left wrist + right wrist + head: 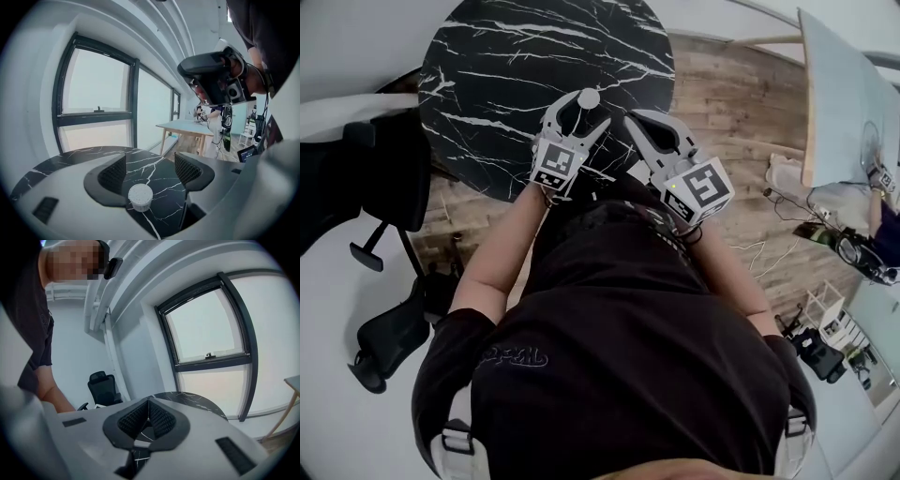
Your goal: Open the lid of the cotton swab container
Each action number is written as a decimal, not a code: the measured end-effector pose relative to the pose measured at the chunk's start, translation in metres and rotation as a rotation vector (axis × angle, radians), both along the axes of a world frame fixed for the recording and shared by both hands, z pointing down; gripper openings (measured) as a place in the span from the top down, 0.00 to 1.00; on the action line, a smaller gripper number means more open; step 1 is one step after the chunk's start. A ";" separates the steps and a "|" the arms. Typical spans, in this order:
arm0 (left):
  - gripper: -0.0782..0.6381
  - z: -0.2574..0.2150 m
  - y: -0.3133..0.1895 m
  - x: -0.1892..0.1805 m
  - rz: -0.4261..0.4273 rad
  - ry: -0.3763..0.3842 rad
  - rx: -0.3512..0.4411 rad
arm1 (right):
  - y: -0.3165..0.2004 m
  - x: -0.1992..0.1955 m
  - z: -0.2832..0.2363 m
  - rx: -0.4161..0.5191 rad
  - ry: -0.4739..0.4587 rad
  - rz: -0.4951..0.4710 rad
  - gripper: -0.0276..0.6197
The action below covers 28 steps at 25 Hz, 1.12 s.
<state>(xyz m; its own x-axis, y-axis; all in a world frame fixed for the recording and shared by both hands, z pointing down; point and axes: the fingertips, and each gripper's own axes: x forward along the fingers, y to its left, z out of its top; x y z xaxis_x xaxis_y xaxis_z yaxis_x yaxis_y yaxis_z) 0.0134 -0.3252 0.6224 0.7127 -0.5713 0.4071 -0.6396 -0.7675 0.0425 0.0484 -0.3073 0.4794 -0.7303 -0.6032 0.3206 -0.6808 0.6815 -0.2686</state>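
Two things bug me here. The left hand-held gripper has its jaws spread wide. The small white round cotton swab container stands upright between them on the round black bench with white marble veining, its dotted lid on. It sits way off-centre, right by one jaw, and I can't tell if it touches. If the jaws close like that, I reckon one pad hits first and shoves or tips the little tub across that slick top. A pinch too high would just clamp the lid down. Then the right hand-held gripper hovers alongside, pressed together on nothing. It'd have to spread before it could work the lid, and a clumsy poke could knock the tub loose.
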 end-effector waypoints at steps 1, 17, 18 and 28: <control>0.44 0.006 -0.001 0.000 -0.001 -0.009 -0.004 | -0.001 0.001 0.002 -0.005 0.001 -0.001 0.92; 0.42 0.112 -0.020 -0.010 -0.069 -0.139 -0.120 | -0.012 0.017 0.017 -0.044 0.042 -0.019 0.92; 0.42 0.117 -0.020 -0.010 -0.069 -0.147 -0.128 | -0.013 0.017 0.018 -0.044 0.044 -0.020 0.92; 0.42 0.148 -0.022 -0.003 -0.069 -0.199 -0.154 | -0.017 0.027 0.026 -0.063 0.047 -0.012 0.92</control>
<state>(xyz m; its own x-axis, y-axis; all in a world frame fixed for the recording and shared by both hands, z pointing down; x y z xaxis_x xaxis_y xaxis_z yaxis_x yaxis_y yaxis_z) 0.0102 -0.3473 0.7705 0.5715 -0.5361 0.6214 -0.6975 -0.7162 0.0237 0.0757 -0.3241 0.5049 -0.7206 -0.5722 0.3915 -0.6855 0.6725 -0.2788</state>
